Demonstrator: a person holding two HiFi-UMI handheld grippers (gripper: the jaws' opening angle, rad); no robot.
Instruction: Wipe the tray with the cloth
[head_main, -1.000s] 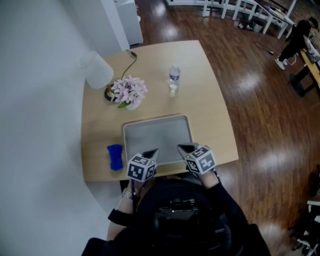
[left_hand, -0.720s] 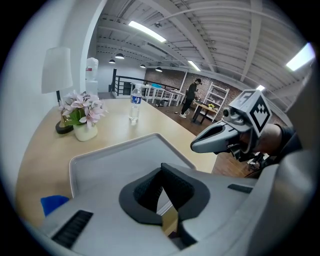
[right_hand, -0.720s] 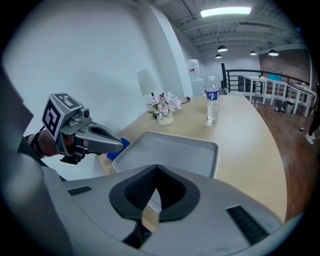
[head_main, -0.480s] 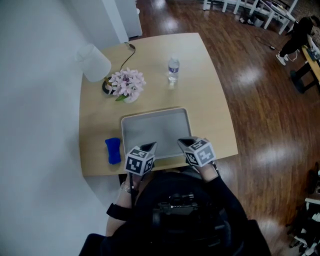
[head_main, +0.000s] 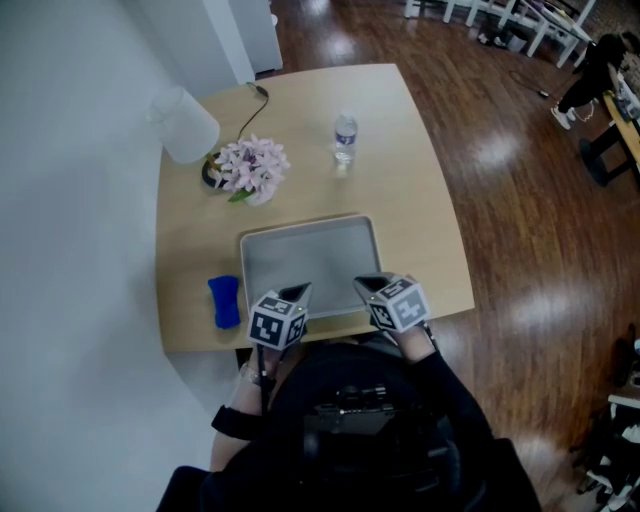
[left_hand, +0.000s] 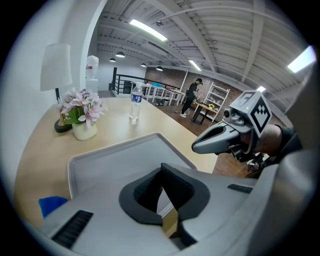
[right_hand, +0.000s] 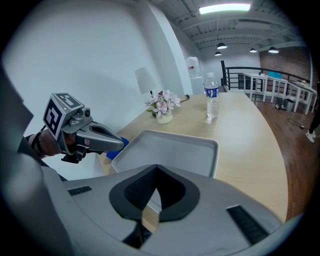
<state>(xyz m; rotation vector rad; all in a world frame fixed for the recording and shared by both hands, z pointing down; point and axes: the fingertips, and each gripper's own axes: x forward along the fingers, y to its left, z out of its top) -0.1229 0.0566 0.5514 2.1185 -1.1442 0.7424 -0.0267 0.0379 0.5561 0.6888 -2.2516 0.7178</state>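
Grippers wait at the near edge of the grey tray (head_main: 310, 262), the left gripper (head_main: 300, 291) and right gripper (head_main: 366, 285) side by side, each with jaws pressed together on nothing. The blue cloth (head_main: 225, 301) lies untouched just left of the tray, apparently within the left gripper's reach for the wiping ahead.
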